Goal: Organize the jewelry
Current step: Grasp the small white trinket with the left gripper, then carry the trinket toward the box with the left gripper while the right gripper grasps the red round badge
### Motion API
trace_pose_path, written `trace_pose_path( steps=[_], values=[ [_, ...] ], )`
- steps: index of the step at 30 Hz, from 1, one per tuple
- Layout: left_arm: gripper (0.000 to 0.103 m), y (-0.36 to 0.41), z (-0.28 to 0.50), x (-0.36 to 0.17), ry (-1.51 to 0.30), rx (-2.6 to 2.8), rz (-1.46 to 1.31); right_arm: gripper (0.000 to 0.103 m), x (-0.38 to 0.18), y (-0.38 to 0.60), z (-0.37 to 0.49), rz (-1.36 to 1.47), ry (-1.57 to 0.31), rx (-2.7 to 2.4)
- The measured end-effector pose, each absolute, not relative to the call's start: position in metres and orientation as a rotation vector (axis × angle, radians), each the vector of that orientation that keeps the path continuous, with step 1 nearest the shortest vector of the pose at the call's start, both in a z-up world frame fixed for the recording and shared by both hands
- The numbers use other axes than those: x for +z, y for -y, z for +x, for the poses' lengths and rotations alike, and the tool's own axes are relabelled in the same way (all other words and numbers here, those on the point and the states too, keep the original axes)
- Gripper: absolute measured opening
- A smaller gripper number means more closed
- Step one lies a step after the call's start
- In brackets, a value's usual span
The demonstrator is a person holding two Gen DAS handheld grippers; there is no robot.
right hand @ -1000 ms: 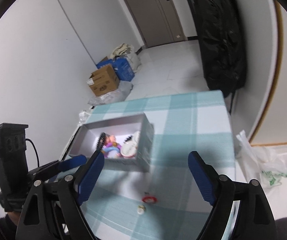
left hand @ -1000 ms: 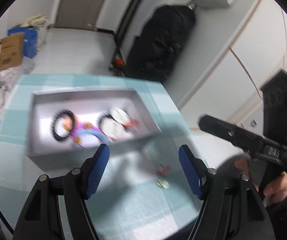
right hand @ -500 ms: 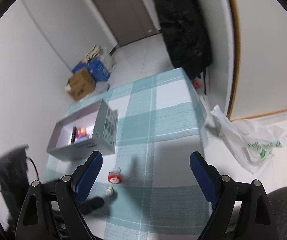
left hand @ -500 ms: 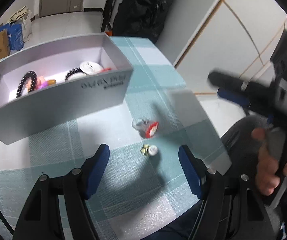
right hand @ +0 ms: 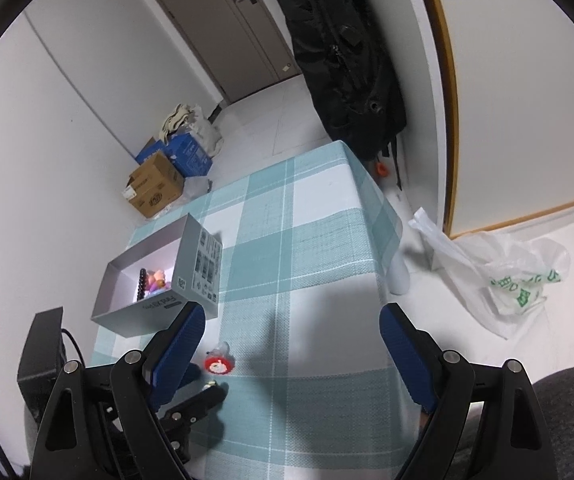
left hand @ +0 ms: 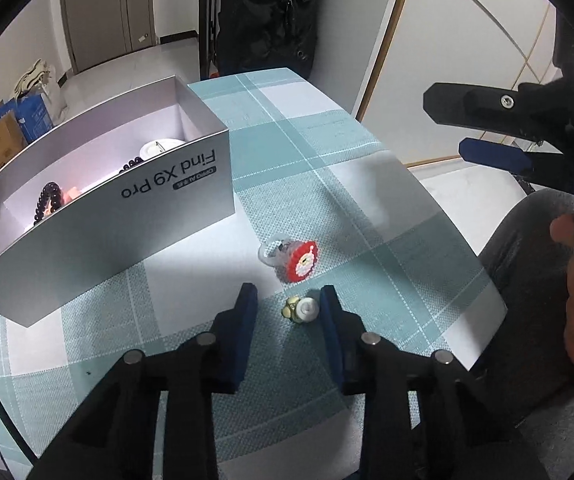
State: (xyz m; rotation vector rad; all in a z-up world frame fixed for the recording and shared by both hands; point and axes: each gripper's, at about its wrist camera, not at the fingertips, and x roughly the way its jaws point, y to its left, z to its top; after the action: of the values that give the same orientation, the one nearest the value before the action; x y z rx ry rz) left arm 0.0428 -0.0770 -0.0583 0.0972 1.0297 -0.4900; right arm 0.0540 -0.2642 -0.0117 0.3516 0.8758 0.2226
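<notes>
A grey phone box (left hand: 107,196) lies open on the checked tablecloth (left hand: 327,152) and holds bracelets and beads. A clear ring with a red Santa disc (left hand: 291,258) lies in front of the box. A small white and gold ring (left hand: 301,310) lies just behind it, between the fingertips of my left gripper (left hand: 287,312), which is low over the cloth and partly closed around it, with a gap on the left side. My right gripper (right hand: 291,344) is open and empty above the table's right part. The box (right hand: 159,280) and Santa ring (right hand: 218,364) show in its view.
The table's right edge drops to the floor, where a white plastic bag (right hand: 499,272) lies. A black backpack (right hand: 343,52) hangs on the far wall. Cardboard boxes (right hand: 155,190) stand on the floor beyond the table. My knee is at the near right.
My left gripper has come down towards the small ring and its fingers have narrowed around it. My right gripper has lifted away to the right and stays open.
</notes>
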Motion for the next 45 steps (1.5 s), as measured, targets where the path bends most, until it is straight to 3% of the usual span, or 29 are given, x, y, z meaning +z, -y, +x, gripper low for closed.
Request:
trace_pose_path(
  steps=[1, 2, 21, 26, 30, 31, 45],
  values=[
    [0.02, 0.077, 0.044, -0.059, -1.032, -0.495, 0.084, 0.089, -0.012, 0.265, 0.054, 0.358, -0.879, 0.223],
    [0.011, 0.075, 0.046, -0.059, -1.035, -0.498, 0.063, 0.089, -0.013, 0.265, 0.055, 0.362, -0.883, 0.225],
    [0.008, 0.047, 0.043, -0.037, -1.017, -0.489, -0.123, 0.088, -0.029, 0.242, 0.064, 0.339, -0.985, 0.331],
    [0.008, 0.025, 0.042, -0.019, -0.955, -0.462, -0.21, 0.074, -0.036, 0.219, 0.064, 0.261, -1.023, 0.384],
    [0.008, 0.01, 0.041, -0.011, -0.918, -0.439, -0.266, 0.048, -0.043, 0.201, 0.064, 0.194, -1.057, 0.417],
    [0.008, 0.006, 0.041, -0.009, -0.906, -0.431, -0.277, 0.046, -0.045, 0.196, 0.064, 0.172, -1.064, 0.425],
    [0.008, -0.023, 0.046, -0.001, -0.849, -0.395, -0.376, 0.033, -0.061, 0.159, 0.064, 0.01, -1.082, 0.452]
  ],
)
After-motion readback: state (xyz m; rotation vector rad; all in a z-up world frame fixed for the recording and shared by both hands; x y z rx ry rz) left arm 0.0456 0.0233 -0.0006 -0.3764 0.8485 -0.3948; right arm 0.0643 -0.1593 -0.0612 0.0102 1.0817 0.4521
